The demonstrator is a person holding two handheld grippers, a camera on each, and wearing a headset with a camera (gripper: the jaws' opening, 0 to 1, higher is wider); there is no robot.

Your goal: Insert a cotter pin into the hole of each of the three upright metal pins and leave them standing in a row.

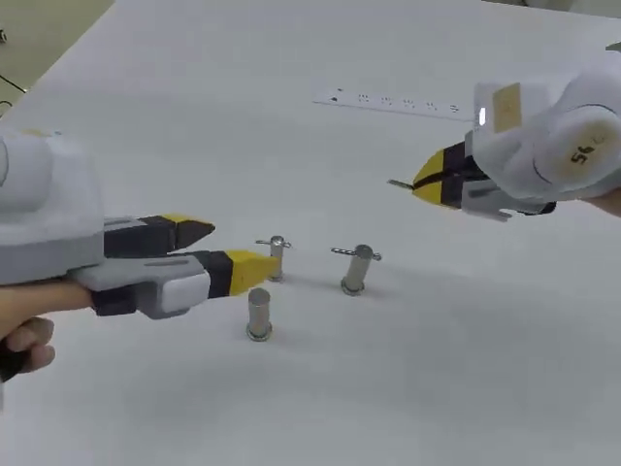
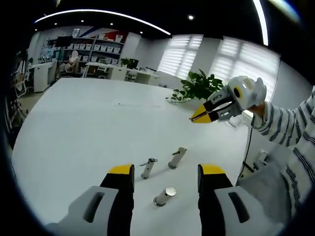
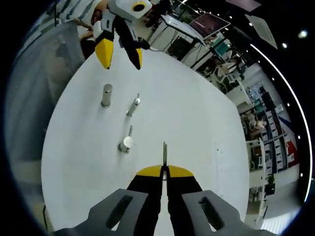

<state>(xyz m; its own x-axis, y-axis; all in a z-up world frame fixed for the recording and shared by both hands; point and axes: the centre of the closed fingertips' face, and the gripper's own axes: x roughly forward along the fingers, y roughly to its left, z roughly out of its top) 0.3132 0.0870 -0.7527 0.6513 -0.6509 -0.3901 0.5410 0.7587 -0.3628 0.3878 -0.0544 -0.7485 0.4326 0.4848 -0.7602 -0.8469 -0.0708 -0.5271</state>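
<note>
Right gripper [image 1: 419,184]: jaws clamped tight on a loose cotter pin [image 1: 401,183], which sticks straight out past the yellow tips. It is held in the air above the white workbench [image 1: 408,388], well apart from the three metal pins. Left gripper [image 1: 243,248]: jaws spread wide, nothing between them, low over the bench and pointing at the group of pins. All three metal pins stand upright. The bare pin [image 1: 259,316] is nearest the person, has no cotter through it and sits just under the left gripper's lower jaw, not gripped. The rear-left pin [image 1: 277,257] is cross-pinned near its top and is right at the lower jaw's tip; I can't tell whether they touch. The rear-right pin [image 1: 357,270] is also cross-pinned, with its cotter sticking out sideways, and is clear of both grippers. The two rear pins stand side by side and the bare one is offset toward the person, so they don't form a straight line. A white power strip [image 1: 398,102] lies flat at the far side of the bench.
</note>
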